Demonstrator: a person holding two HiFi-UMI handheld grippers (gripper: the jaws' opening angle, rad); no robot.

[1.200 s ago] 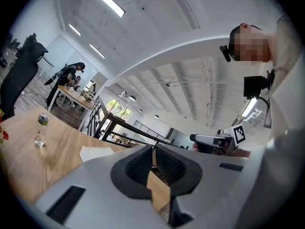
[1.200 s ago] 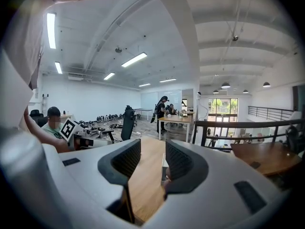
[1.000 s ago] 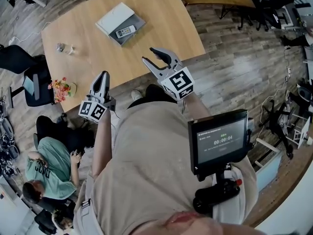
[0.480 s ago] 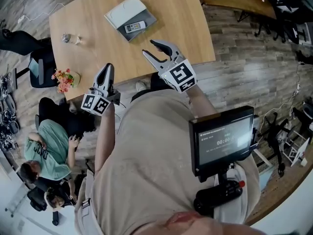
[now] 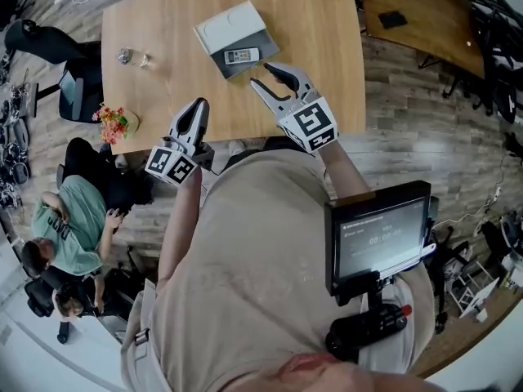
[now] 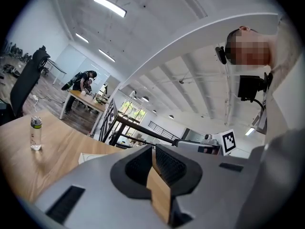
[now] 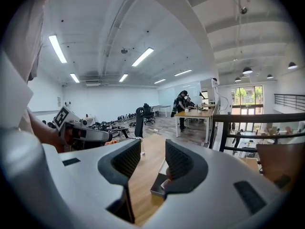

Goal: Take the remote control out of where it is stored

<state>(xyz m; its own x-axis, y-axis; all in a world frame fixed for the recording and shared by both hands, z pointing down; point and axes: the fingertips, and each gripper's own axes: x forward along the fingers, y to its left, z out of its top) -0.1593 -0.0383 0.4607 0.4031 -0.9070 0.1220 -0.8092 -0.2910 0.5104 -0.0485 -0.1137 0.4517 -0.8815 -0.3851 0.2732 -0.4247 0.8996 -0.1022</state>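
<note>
While closing on the table point(image 5: 310, 23): stepped in over the last second, brought the near edge right up under both tools.
Remote control point(image 5: 243, 55): lay face up on the dark tray point(image 5: 233, 68), just beside the white cover point(image 5: 231, 27); untouched, not yet lifted out.
Right gripper point(image 5: 260, 73): pushed forward over the table edge, nearer the tray than a second back yet short of it; pads stood apart, gripped nothing.
Left gripper point(image 5: 198, 106): trailed at the near edge, well short of the tray; pads pressed together, held nothing.
Bottle point(image 5: 124, 55) and flowers point(image 5: 113, 123): sat off to the left, well apart from the tray, posed no obstacle.
Meaning for the task: looked like approach nearly finished; still had to reach down and pinch the remote across its narrow sides.
</note>
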